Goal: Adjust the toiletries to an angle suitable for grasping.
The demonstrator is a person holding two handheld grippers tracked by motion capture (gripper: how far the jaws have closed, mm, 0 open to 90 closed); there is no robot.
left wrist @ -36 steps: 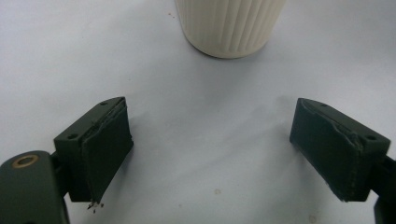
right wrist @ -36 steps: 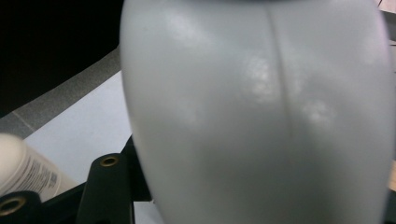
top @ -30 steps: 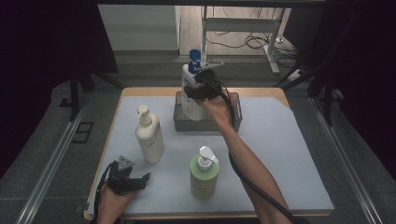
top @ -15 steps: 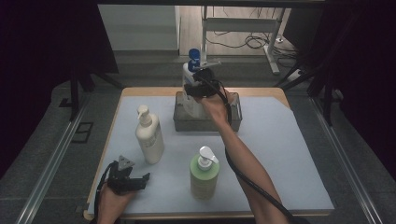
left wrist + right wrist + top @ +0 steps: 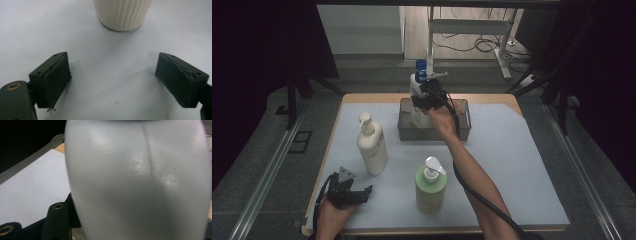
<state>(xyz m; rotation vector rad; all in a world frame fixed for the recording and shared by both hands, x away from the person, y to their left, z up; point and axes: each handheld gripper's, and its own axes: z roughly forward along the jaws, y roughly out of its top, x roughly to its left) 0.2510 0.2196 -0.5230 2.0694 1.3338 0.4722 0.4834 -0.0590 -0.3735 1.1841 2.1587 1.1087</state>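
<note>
The right claw (image 5: 428, 98) is clamped on the white pump bottle (image 5: 417, 92), its jaws pressing the bottle's rounded body from either side; in the right gripper view that pale, glossy body (image 5: 140, 180) stands right against the camera, a seam running down it. The bottle is upright, its long axis vertical, with the blue pump head (image 5: 421, 66) on top and the spout pointing toward the right of the high view. Its lower part sits inside the grey bin (image 5: 462, 127) at the far middle of the desk (image 5: 512, 165); whether its base touches the bin's floor cannot be told. Against the frame a second ago, the bottle and the right claw stand a little lower in the bin, the bottle still upright.

The left claw (image 5: 353, 192) rests at the near left of the desk, jaws wide apart with nothing between them, unmoved since the earlier frames. Just ahead of it stands the cream pump bottle (image 5: 372, 147), whose ribbed base (image 5: 123, 13) shows in the left gripper view. The green pump bottle (image 5: 430, 190) stands at the near middle, well apart from the bin. Neither has shifted.
</note>
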